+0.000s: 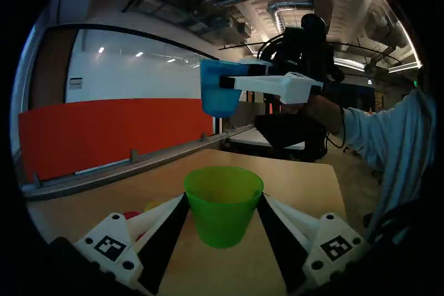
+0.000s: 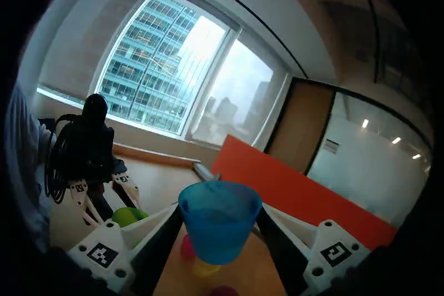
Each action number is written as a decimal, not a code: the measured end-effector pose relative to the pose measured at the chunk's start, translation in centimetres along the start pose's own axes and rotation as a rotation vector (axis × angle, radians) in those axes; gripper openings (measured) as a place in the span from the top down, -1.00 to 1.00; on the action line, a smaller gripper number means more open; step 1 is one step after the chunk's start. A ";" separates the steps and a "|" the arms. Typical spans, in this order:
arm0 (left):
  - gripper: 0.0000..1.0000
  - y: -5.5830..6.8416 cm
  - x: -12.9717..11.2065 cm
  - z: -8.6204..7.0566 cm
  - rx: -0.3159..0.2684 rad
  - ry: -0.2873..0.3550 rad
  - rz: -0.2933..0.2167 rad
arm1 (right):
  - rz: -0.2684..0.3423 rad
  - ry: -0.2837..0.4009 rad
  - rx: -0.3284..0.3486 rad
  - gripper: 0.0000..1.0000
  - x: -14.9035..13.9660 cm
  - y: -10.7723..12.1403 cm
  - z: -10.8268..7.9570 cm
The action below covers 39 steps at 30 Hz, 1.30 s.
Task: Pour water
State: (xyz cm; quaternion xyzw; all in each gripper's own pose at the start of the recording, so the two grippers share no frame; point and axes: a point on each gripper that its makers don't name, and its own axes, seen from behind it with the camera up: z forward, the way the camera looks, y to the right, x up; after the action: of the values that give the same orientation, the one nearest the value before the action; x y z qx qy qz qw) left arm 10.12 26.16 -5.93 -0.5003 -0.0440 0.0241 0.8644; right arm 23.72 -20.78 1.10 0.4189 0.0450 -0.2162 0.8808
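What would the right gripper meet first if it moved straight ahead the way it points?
Most likely the orange wall panel behind the blue cup that the right gripper holds; the way up to it looks free, though depth is unclear.

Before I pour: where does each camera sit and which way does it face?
Left gripper view: rides on the left gripper, looks along its fingers past the green cup they hold, across the table to the orange wall; a hand and sleeve hold the right gripper with the blue cup raised.
Right gripper view: rides on the right gripper, looks past the blue cup toward the window; a sleeve at the left edge.
Shared: both cups and both grippers; the cameras roughly face each other.
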 end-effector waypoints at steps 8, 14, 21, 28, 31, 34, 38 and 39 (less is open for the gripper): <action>-0.71 0.7 0.1 -0.2 -0.016 0.004 0.001 | -0.119 0.000 -0.007 -0.82 0.7 0.2 1.0; -0.70 0.5 0.4 -0.3 -0.010 0.012 0.001 | -0.225 -0.002 -0.013 -0.82 1.3 0.6 2.0; -0.70 -0.4 0.8 -0.4 0.015 0.022 -0.009 | -0.320 0.000 -0.018 -0.82 2.1 1.2 3.3; -0.71 -1.1 1.0 -0.4 0.027 0.025 -0.016 | -0.414 -0.003 -0.018 -0.81 2.4 1.6 4.4; -0.70 -1.3 1.1 -0.3 0.032 0.025 -0.017 | -0.462 -0.006 -0.016 -0.80 2.5 1.8 4.8; -0.70 -1.4 1.1 -0.3 0.033 0.026 -0.019 | -0.512 -0.008 -0.015 -0.80 2.7 1.9 5.2; -0.71 -1.6 1.1 -0.1 0.034 0.025 -0.019 | -0.571 -0.013 -0.014 -0.80 2.8 2.0 5.7; -0.71 -1.6 1.1 -0.1 0.034 0.025 -0.018 | -0.586 -0.015 -0.014 -0.80 2.8 2.1 5.8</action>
State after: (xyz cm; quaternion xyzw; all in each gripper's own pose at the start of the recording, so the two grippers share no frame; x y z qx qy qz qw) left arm 11.27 25.39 -4.52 -0.4855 -0.0373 0.0105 0.8734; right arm 26.50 -24.94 5.58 0.3802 0.1589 -0.4642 0.7841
